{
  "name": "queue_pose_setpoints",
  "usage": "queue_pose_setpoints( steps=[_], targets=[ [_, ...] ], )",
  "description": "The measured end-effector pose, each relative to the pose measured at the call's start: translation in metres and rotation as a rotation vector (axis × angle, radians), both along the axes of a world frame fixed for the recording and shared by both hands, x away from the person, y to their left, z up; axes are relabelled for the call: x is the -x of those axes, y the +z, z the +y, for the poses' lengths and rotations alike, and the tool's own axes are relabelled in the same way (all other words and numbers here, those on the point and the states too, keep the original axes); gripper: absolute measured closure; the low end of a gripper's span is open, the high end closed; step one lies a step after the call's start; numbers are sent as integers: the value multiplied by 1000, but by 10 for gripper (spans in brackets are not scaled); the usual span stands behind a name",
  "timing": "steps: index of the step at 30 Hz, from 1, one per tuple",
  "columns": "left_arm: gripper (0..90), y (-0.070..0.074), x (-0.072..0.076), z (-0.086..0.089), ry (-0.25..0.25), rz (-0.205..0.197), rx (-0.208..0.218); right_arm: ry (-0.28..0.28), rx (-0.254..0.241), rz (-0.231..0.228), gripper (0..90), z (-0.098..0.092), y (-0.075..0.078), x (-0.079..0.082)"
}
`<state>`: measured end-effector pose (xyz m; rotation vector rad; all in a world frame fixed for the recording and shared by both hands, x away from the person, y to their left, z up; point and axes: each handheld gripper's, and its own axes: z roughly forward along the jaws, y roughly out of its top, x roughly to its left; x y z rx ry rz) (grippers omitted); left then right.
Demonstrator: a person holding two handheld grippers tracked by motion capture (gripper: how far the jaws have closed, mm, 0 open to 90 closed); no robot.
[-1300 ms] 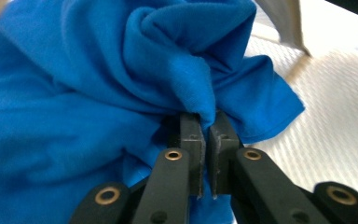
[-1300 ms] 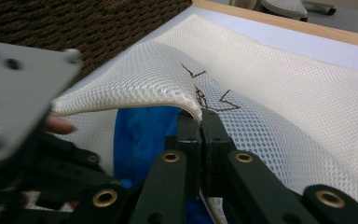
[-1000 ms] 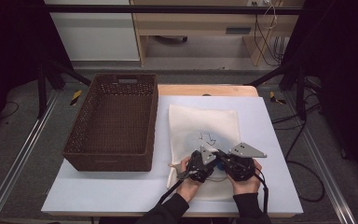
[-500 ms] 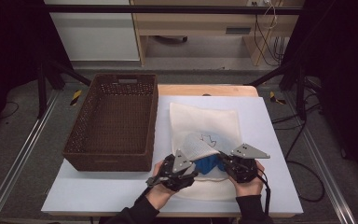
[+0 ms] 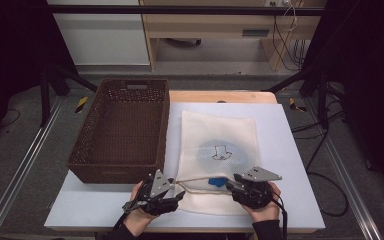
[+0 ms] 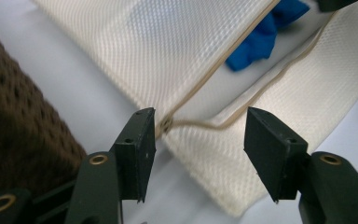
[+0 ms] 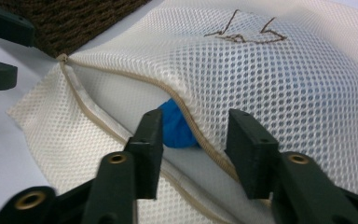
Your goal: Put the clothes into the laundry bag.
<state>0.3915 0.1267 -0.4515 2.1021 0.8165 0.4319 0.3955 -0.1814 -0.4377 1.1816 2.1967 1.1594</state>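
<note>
From above, the wicker basket (image 5: 120, 130) sits left of the mesh bag (image 5: 219, 150) on the table (image 5: 290, 150). The left gripper (image 5: 177, 192), jaws just opening, stands apart at the bag's zipper end. The right gripper (image 7: 193, 140), likewise opening, straddles the zipper edge; its view shows blue cloth (image 7: 175, 128) inside.

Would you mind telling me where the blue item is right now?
In the high view, the blue item peeks out of the mesh bag's open zip near the table's front edge, between the two grippers.
</note>
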Motion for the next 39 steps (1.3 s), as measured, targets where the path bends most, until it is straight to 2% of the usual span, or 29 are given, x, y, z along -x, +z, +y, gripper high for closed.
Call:
queue_pose_setpoints(
  steps=[2, 4, 5, 6, 7, 8, 9, 10, 11, 12, 13, 16, 18, 19, 20, 21, 24, 28, 30, 32, 33, 34, 35, 39],
  targets=[
    [426, -7, -1, 3, 3, 12, -15, -21, -9, -21, 513, -5, 2, 4],
    [437, -12, -2, 5, 16, 20, -10, -63, -13, -46, 494, -15, 6, 7],
    [456, -12, -2, 5, 16, 20, -10, -63, -13, -46, 494, -15, 6, 7],
    [488, -18, -5, 4, 17, 26, -18, -123, -5, -67, 487, -27, 7, 11],
    [518, -20, -6, 4, 22, 31, -23, -160, 8, -74, 483, -33, 6, 11],
    [544, -20, -6, 4, 22, 31, -23, -160, 8, -74, 483, -33, 6, 11],
    [568, -26, -9, 3, 24, 65, -20, -228, 55, -68, 479, -46, -1, 10],
    [594, -26, -9, 3, 24, 65, -20, -228, 55, -68, 479, -46, -1, 10],
    [610, -28, -10, 2, 24, 73, -23, -277, 92, -26, 476, -57, -11, 6],
    [641, -31, -12, 0, 20, 90, -27, -289, 106, -6, 477, -61, -17, 4],
    [661, -31, -12, -1, 24, 86, -26, -301, 112, 20, 475, -66, -23, 1],
    [746, -30, -12, -3, 28, 92, -38, -302, 62, 78, 498, -72, -32, -3],
    [799, -30, -13, -3, 28, 99, -34, -295, 72, 78, 509, -72, -33, -4],
    [814, -30, -13, -4, 30, 95, -41, -290, 77, 97, 550, -70, -36, -6],
    [823, -30, -13, -4, 30, 95, -41, -290, 77, 97, 550, -70, -36, -6],
    [831, -29, -12, -4, 34, 90, -48, -280, 95, 116, 606, -69, -39, -9],
    [833, -28, -14, -3, 43, 84, -53, -281, 97, 117, 650, -70, -39, -9],
    [792, -29, -13, 0, 28, 77, -37, -285, 95, 118, 662, -73, -39, -10],
    [721, -25, -11, 5, 13, 74, -9, -274, 96, 104, 610, -72, -36, -8],
    [621, -18, -9, 11, -3, 55, 8, -271, 83, 65, 565, -72, -29, -5],
    [603, -15, -8, 14, -6, 44, 22, -272, 73, 41, 542, -73, -25, -4],
    [564, -15, -8, 14, -6, 44, 22, -263, 54, 11, 524, -74, -21, -3],
    [513, -8, -6, 22, -23, 30, 52, -262, 34, -12, 517, -75, -17, -2],
    [378, 2, -1, 35, -39, -1, 74, -247, -29, -81, 475, -76, -3, -1]
  ],
)
